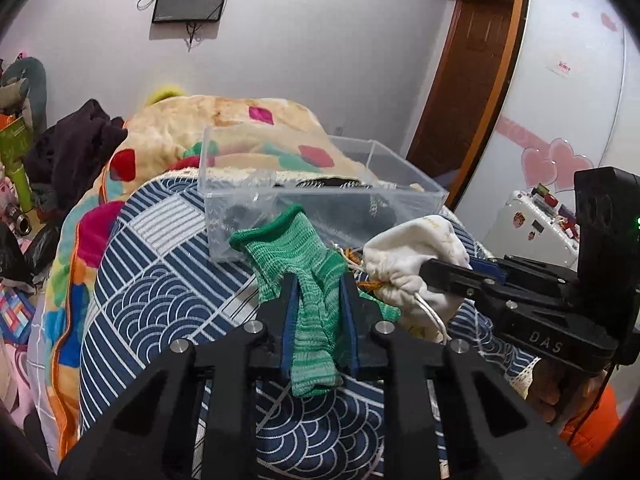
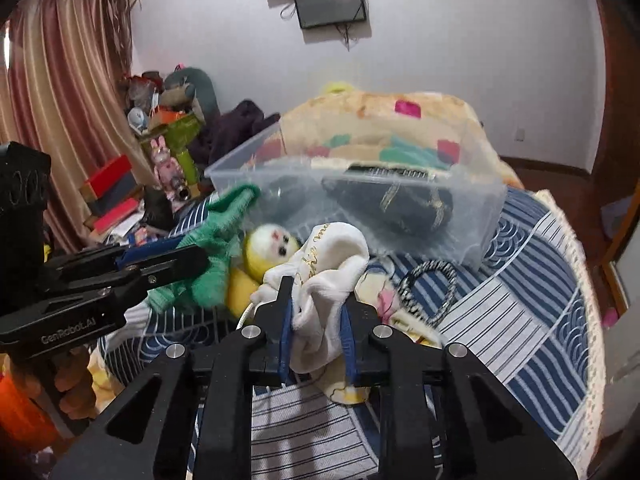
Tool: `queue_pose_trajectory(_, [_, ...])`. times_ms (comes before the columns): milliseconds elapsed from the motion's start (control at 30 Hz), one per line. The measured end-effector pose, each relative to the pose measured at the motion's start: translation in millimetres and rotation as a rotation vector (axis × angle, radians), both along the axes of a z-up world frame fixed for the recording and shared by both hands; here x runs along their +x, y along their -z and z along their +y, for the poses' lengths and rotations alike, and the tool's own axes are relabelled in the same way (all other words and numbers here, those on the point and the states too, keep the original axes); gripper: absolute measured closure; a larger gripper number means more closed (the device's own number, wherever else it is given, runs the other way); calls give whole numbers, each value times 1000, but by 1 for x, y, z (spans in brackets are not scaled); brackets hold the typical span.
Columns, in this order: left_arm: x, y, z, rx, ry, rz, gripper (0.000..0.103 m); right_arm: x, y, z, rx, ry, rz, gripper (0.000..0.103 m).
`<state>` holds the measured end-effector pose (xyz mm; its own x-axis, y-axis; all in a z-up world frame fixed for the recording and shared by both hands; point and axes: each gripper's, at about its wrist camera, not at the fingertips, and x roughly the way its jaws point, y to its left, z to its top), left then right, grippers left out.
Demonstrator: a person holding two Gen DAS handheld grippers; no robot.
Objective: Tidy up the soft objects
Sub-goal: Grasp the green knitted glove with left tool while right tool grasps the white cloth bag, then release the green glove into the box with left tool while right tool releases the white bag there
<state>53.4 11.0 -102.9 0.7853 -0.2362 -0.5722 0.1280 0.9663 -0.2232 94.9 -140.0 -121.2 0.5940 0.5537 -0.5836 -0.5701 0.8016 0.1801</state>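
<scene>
My left gripper [image 1: 318,286] is shut on a green knit glove [image 1: 304,264], held above the bed in front of the clear plastic box [image 1: 408,210]. My right gripper [image 2: 318,292] is shut on a white drawstring pouch [image 2: 328,272], also lifted, just right of the glove; the pouch also shows in the left wrist view [image 1: 416,256]. The box [image 2: 480,216] holds a dark soft item [image 2: 400,204]. A yellow plush doll with a white face [image 2: 266,252] and a black-and-white braided loop [image 2: 432,292] lie on the bed in front of the box.
The bed has a blue-and-white patterned cover [image 2: 540,280] with a folded colourful blanket [image 2: 384,120] behind the box. Clutter of toys and boxes [image 2: 160,160] stands at the left, a curtain [image 2: 60,80] beyond. A wardrobe [image 1: 560,100] stands at the right.
</scene>
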Motion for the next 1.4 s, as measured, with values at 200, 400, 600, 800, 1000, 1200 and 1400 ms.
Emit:
queue_pose_trajectory(200, [-1, -13, -1, 5, 9, -38, 90, -1, -17, -7, 43, 22, -38, 85])
queue_pose_trajectory(400, [4, -34, 5, 15, -1, -94, 90, 0, -36, -15, 85, 57, -82, 85])
queue_pose_trajectory(600, [18, -52, 14, 6, -21, -144, 90, 5, -63, -20, 112, 94, -168, 85])
queue_pose_trajectory(800, [45, -60, 19, 1, -39, -162, 90, 16, -84, -22, 136, 143, -241, 84])
queue_pose_trajectory(1000, [69, -58, 10, 47, -29, -168, 89, 35, -87, -19, 102, 200, -270, 84])
queue_pose_trajectory(1200, [103, -41, 6, 31, -29, -102, 90, 60, -76, -11, 36, 225, -247, 84])
queue_pose_trajectory(1400, [134, -21, -2, 59, -28, -26, 90, 84, -54, -8, 5, 200, -146, 84])
